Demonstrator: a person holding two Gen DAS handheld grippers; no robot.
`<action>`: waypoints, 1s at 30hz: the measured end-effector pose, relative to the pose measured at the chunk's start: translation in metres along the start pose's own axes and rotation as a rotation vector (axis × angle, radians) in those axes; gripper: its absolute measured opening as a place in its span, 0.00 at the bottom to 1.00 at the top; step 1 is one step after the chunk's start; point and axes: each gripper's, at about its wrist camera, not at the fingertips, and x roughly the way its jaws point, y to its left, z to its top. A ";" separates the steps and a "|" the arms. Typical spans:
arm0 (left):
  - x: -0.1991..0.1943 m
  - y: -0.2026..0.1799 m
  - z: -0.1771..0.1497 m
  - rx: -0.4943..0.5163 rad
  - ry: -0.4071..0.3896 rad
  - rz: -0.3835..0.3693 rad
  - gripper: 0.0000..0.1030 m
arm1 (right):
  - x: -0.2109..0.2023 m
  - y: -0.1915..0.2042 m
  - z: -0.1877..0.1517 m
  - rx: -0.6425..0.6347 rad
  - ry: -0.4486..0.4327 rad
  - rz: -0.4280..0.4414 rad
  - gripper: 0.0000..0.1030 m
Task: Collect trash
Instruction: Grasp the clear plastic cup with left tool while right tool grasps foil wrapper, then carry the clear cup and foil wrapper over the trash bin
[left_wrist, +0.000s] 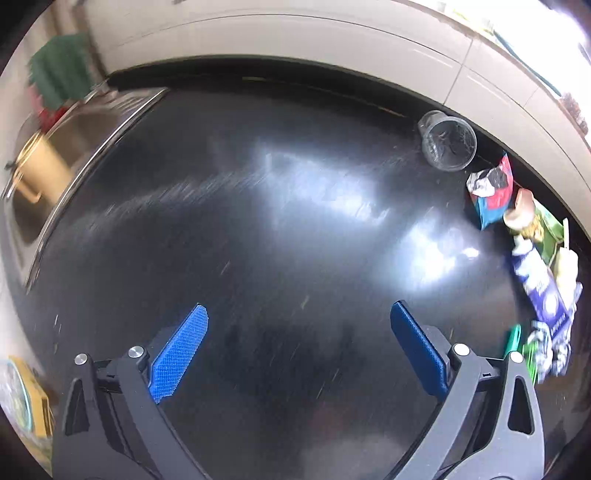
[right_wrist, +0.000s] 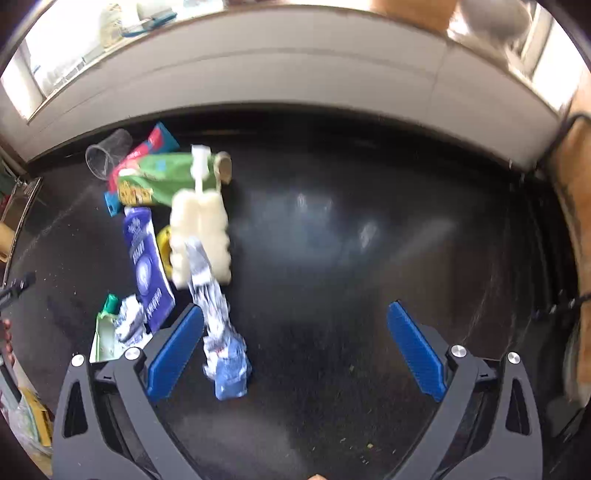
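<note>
Trash lies in a loose row on the black countertop. A clear plastic cup lies on its side near the back wall, with a red-blue wrapper, a green snack bag and a purple-white packet to its right. My left gripper hangs open over bare counter, left of the row. In the right wrist view the same cup, green bag, purple packet, a white bottle pack and a crumpled foil wrapper show. My right gripper is open, the foil wrapper just inside its left finger.
A steel sink with a yellow container sits at the left of the counter. A pale tiled wall and window sill run along the back. A yellow box lies at the near left edge. Brown cardboard stands at the right.
</note>
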 end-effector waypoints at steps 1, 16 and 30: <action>0.006 -0.004 0.010 0.013 -0.001 0.002 0.94 | 0.006 0.000 -0.004 0.004 0.017 0.018 0.93; 0.081 -0.095 0.137 0.204 0.015 -0.016 0.94 | 0.070 0.038 -0.004 -0.088 0.214 -0.014 0.95; 0.108 -0.108 0.167 0.254 0.087 -0.154 0.06 | 0.057 0.032 0.001 -0.062 0.124 0.010 0.18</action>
